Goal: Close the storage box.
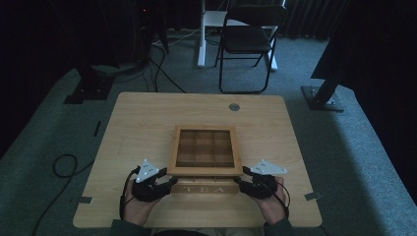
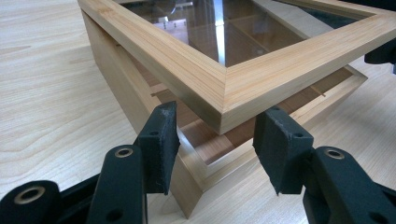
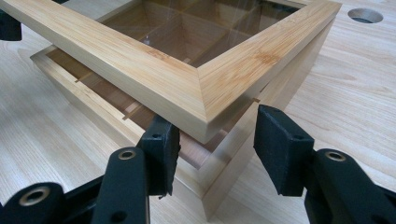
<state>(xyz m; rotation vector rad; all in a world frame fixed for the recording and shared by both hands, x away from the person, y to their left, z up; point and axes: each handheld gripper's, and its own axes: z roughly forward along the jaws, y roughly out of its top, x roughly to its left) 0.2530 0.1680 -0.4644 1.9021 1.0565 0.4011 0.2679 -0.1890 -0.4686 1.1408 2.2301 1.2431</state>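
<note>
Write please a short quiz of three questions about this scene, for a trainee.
1. True or false: the lid of the tea box lies fully shut.
2. What is the lid's panel? A metal, B glass, C cloth.
3. Which corners of the lid sit between the jaws of the left gripper and the right gripper?

Key: 1 false, its front is raised off the box. 2 B. 3 the two front corners, left and right.

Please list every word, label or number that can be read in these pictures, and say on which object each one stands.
"TEA": on the front wall of the wooden box, between the left gripper and the right gripper, in the high view.
I can read no other text in either gripper view.
</note>
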